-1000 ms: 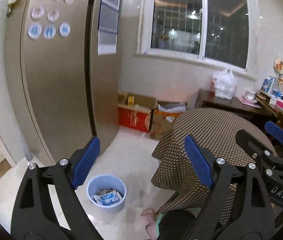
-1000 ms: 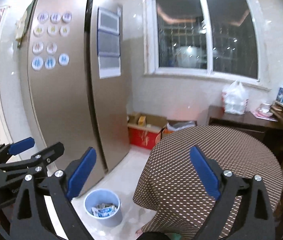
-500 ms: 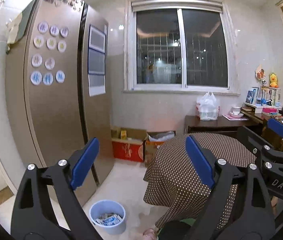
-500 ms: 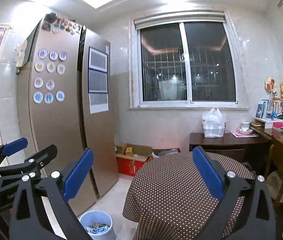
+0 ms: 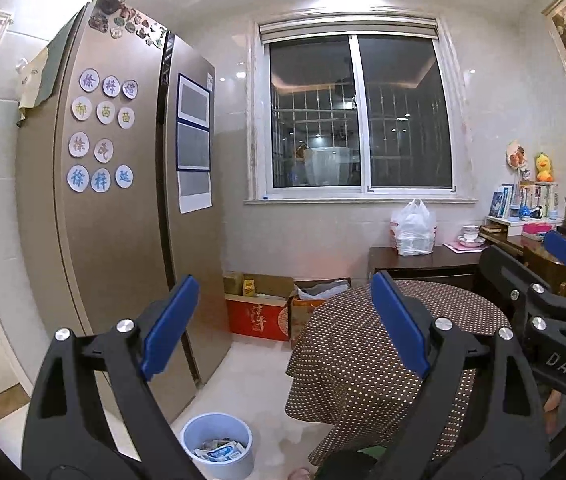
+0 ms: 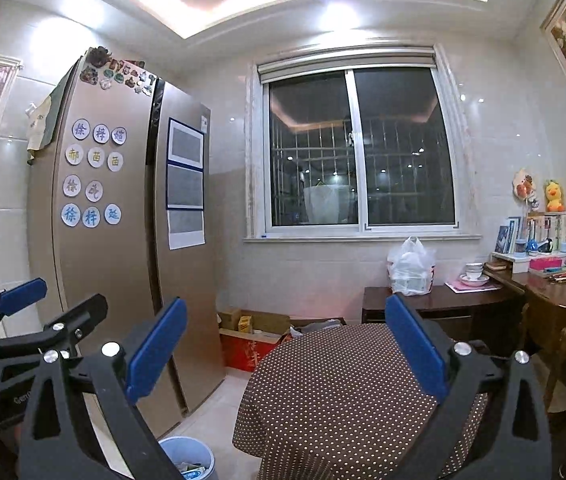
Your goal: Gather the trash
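A pale blue trash bin stands on the tiled floor between the fridge and the table, with crumpled wrappers inside. It also shows at the bottom of the right wrist view. My left gripper is open and empty, held high above the bin. My right gripper is open and empty, raised over the table. The left gripper shows at the left edge of the right wrist view, and the right gripper at the right edge of the left wrist view.
A round table with a brown dotted cloth stands right of the bin. A tall gold fridge stands left. Cardboard boxes sit under the window. A dark sideboard carries a white plastic bag. A wooden chair stands at the right.
Both grippers have tilted upward and risen, so the bin has dropped toward the bottom of both views and the ceiling has come into sight. Both stay open and empty.
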Available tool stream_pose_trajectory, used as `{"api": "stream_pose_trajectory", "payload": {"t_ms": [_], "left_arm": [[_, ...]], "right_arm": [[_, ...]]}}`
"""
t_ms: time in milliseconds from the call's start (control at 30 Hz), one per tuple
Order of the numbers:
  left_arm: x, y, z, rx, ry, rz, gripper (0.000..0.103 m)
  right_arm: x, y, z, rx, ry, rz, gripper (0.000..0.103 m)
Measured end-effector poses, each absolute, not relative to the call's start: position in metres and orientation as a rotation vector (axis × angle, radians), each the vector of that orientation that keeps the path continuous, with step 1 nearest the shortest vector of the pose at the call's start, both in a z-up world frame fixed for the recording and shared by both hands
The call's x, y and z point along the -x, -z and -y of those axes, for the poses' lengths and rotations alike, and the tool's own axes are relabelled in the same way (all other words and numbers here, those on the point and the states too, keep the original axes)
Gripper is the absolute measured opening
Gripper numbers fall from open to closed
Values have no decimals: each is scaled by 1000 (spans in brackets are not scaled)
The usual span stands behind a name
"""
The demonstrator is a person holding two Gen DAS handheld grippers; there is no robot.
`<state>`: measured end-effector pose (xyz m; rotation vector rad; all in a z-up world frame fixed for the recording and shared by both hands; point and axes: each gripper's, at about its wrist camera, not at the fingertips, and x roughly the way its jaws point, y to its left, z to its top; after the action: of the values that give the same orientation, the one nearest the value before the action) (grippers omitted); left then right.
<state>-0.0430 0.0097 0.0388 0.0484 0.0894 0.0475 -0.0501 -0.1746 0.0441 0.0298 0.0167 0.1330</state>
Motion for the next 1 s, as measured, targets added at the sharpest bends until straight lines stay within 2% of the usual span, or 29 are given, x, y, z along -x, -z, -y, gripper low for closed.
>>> {"api": "stream_pose_trajectory", "payload": {"t_ms": [1000], "left_arm": [[48, -38, -13, -57, -55, -88, 87]], "right_arm": [[52, -39, 172, -44, -134, -34, 98]]}}
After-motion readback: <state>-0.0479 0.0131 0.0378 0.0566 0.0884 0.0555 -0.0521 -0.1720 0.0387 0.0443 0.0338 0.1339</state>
